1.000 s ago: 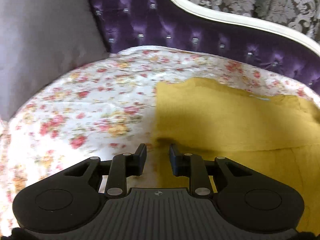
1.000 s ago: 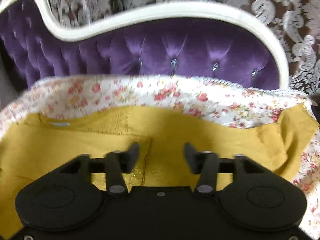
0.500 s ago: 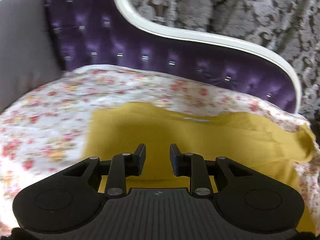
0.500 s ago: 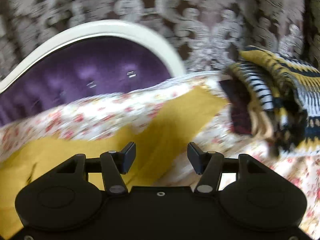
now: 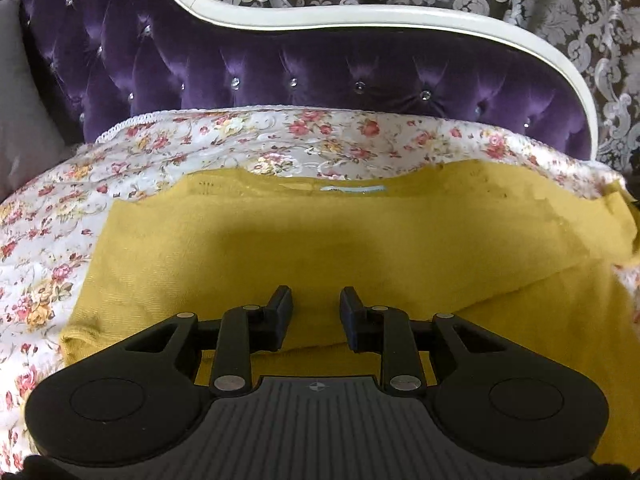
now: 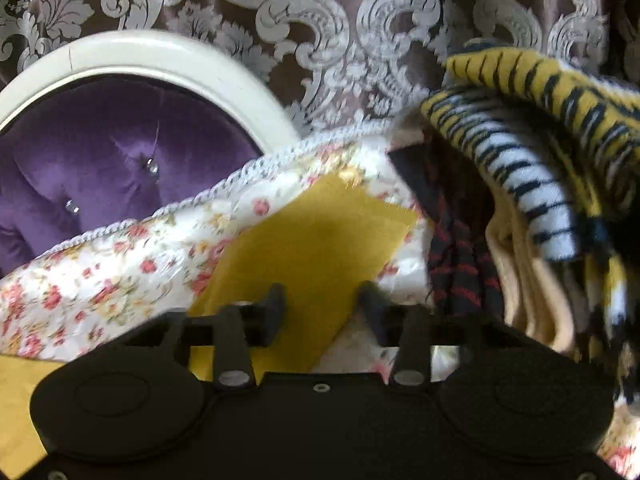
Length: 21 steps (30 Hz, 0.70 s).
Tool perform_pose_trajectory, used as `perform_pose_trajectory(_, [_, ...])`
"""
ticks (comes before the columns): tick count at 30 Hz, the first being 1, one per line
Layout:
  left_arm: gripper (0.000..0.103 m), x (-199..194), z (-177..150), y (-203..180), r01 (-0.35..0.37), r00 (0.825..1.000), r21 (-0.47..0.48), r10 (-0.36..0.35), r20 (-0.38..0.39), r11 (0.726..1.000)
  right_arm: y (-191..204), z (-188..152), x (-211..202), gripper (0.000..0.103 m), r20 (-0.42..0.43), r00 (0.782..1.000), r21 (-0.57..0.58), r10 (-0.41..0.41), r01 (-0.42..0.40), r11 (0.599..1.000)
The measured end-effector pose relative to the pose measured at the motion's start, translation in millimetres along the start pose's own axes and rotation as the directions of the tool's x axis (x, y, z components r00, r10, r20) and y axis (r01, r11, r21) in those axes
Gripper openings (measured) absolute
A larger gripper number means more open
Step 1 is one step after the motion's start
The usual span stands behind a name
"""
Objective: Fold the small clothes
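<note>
While the mustard garment (image 5: 320,248) lies spread on the floral cover (image 5: 168,148), both grippers hover over it.
Left gripper (image 5: 315,312): jaws apart, empty. Right gripper (image 6: 322,312), over the garment's sleeve beside the striped knit pile (image 6: 540,184): jaws have just been closing, a gap remains, nothing clamped.

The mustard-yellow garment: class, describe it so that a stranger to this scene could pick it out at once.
Find the purple tufted sofa back with its cream frame; below it lies a floral cover. Spread flat on that cover is the mustard-yellow garment, plain and unpatterned with a pale neck label, unlike the striped knits heaped at the right end.
</note>
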<state>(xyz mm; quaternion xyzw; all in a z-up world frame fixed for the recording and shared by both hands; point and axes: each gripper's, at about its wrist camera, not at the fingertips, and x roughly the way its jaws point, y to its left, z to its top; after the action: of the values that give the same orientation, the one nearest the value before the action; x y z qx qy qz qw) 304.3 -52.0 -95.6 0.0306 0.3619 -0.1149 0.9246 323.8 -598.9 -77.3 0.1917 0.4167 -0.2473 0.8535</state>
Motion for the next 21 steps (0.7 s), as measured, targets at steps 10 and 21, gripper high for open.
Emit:
perform_pose_trajectory(10, [0.034,-2,12,23,0.115,0.993,-0.153,-0.119,-0.019,0.982,35,32,-81,0.011,0.15,0.983,-0.067,0.101,-0.092,0.994])
perform_pose_trajectory(21, [0.034,-31,7,74,0.15,0.988,-0.259,-0.15,0.016,0.954,247,-46,-241,0.011,0.109,0.742,-0.505,0.662,-0.532,0.68])
